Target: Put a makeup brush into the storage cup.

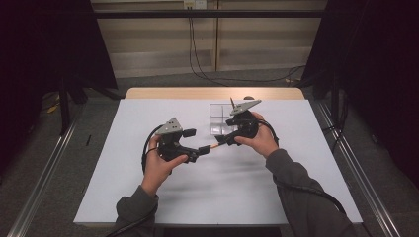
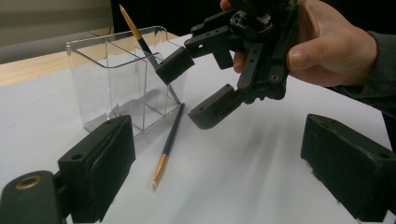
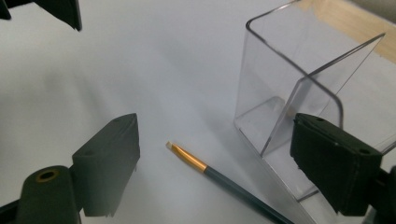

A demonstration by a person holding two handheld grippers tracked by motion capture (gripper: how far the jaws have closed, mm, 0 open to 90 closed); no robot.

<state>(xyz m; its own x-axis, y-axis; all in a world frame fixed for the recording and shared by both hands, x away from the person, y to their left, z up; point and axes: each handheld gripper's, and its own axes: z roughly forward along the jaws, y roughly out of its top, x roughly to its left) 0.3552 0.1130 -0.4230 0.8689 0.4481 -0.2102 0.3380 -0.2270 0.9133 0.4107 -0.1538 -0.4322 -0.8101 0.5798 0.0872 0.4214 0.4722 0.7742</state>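
The brush is thin, with a dark blue-grey handle, a gold ferrule and a small pale flat tip. It lies flat on the white table, just beside the near wall of a clear plastic holder with divided compartments.

In the right gripper view, the brush lies beyond and between the jaws of the right gripper, its pale tip in the middle of the gap and its handle running off toward the right-hand jaw and the bottom edge. These jaws stand wide apart with nothing pressed between them, and neither pad touches the brush.

In the left gripper view, the brush sits ahead of the left gripper, nearer its left-hand jaw, the tip toward the camera and the handle reaching away to the holder's base. These jaws also stand wide and hold nothing.

A second brush stands tilted inside the holder, its tip upward.
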